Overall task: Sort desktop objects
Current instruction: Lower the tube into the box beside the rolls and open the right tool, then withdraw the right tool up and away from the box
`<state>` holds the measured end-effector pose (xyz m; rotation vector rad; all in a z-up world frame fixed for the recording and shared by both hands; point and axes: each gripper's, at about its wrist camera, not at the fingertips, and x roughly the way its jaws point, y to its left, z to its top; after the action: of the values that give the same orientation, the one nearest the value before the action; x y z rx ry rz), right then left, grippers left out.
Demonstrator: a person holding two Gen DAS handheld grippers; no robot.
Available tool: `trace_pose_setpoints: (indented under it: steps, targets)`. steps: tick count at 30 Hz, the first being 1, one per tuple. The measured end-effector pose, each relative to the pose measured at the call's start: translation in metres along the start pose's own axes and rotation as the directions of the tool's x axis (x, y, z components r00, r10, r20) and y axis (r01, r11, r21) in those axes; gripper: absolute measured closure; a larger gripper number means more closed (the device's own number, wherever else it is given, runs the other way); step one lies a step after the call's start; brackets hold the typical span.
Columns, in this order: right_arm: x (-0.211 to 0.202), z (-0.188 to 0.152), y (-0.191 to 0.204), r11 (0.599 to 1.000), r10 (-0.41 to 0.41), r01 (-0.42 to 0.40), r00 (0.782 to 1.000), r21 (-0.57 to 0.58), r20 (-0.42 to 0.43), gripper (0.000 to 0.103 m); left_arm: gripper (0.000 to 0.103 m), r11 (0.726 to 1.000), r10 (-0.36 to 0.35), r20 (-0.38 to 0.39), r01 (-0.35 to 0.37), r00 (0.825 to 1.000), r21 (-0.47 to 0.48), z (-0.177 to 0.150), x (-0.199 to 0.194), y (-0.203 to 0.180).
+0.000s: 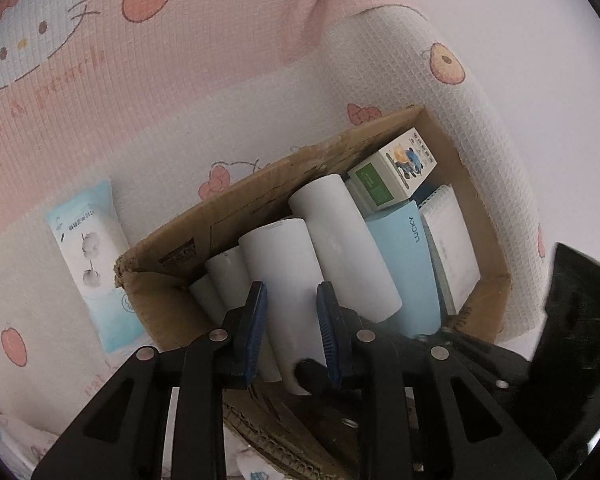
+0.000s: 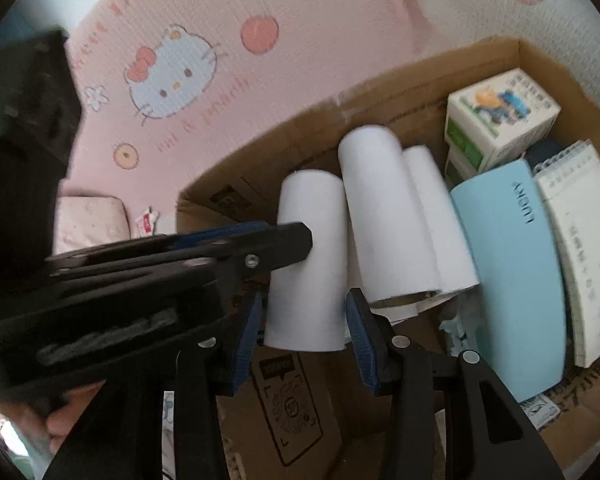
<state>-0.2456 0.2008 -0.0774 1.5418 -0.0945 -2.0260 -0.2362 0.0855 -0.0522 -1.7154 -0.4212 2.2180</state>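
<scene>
A cardboard box [image 1: 236, 204] holds several white rolls, a light blue "LUCKY" case [image 1: 412, 264], a spiral notepad [image 1: 452, 248] and a small printed carton [image 1: 396, 168]. My left gripper [image 1: 292, 296] has its blue pads on either side of a white roll [image 1: 284, 272] over the box. In the right wrist view my right gripper [image 2: 304, 312] is open around the near end of the same white roll [image 2: 312, 260]. The left gripper's fingers [image 2: 260, 248] cross in from the left and touch that roll. The box [image 2: 380, 92] fills that view.
A pink cartoon-cat cloth [image 1: 160, 92] covers the surface. A blue-white tissue pack [image 1: 92, 256] lies left of the box. A pink pouch [image 2: 88, 220] and a small red-white packet [image 2: 146, 222] lie left of the box in the right wrist view.
</scene>
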Motion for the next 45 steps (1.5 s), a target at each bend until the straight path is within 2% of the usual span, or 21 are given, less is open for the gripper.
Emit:
trace_pose_setpoints:
  steps: [4, 8, 13, 16, 18, 23, 32, 36, 39, 45]
  targets:
    - [-0.016, -0.003, 0.0, 1.0, 0.0, 0.0, 1.0, -0.013, 0.023, 0.062, 0.074, 0.999, 0.012, 0.029, -0.011, 1.0, -0.03, -0.002, -0.001, 0.001]
    - [-0.024, -0.011, -0.002, 0.999, -0.05, 0.05, 0.999, -0.017, 0.014, 0.062, 0.074, 0.999, 0.032, 0.046, -0.03, 0.998, -0.045, -0.005, -0.004, 0.004]
    - [-0.016, -0.021, -0.007, 1.0, 0.023, -0.023, 0.998, -0.005, -0.051, 0.062, 0.074, 0.999, 0.046, 0.041, -0.046, 0.998, -0.013, -0.01, -0.006, 0.001]
    - [-0.009, -0.025, -0.01, 1.0, -0.019, 0.02, 0.998, 0.011, -0.052, 0.069, 0.074, 0.999, 0.052, 0.036, -0.053, 0.998, 0.013, -0.015, -0.007, -0.003]
    - [-0.006, -0.024, -0.012, 1.0, -0.016, 0.018, 0.998, 0.024, -0.054, 0.07, 0.074, 0.998, 0.054, 0.038, -0.055, 0.998, 0.02, -0.017, -0.007, -0.004]
    - [-0.003, -0.02, -0.013, 0.999, -0.031, 0.032, 0.999, 0.017, -0.037, 0.072, 0.074, 0.999, 0.027, 0.045, -0.028, 0.999, 0.018, -0.018, -0.008, -0.002]
    - [-0.002, -0.017, -0.013, 0.999, 0.001, 0.0, 0.999, 0.041, -0.033, 0.072, 0.074, 1.0, -0.001, 0.071, 0.0, 0.997, 0.017, -0.019, -0.007, -0.004]
    - [-0.011, -0.023, -0.011, 0.999, -0.037, 0.037, 0.999, 0.004, -0.023, 0.072, 0.074, 0.999, 0.009, 0.103, -0.013, 0.995, 0.038, -0.023, -0.014, -0.009]
    - [-0.02, -0.027, 0.0, 0.996, -0.081, 0.081, 0.997, -0.033, -0.003, 0.072, 0.074, 0.999, -0.01, 0.139, 0.003, 0.99, 0.048, -0.029, -0.026, -0.011]
    - [-0.046, -0.035, 0.014, 0.991, -0.118, 0.121, 0.992, -0.065, 0.052, 0.072, 0.074, 0.997, -0.034, 0.245, 0.016, 0.969, 0.071, -0.045, -0.061, -0.009]
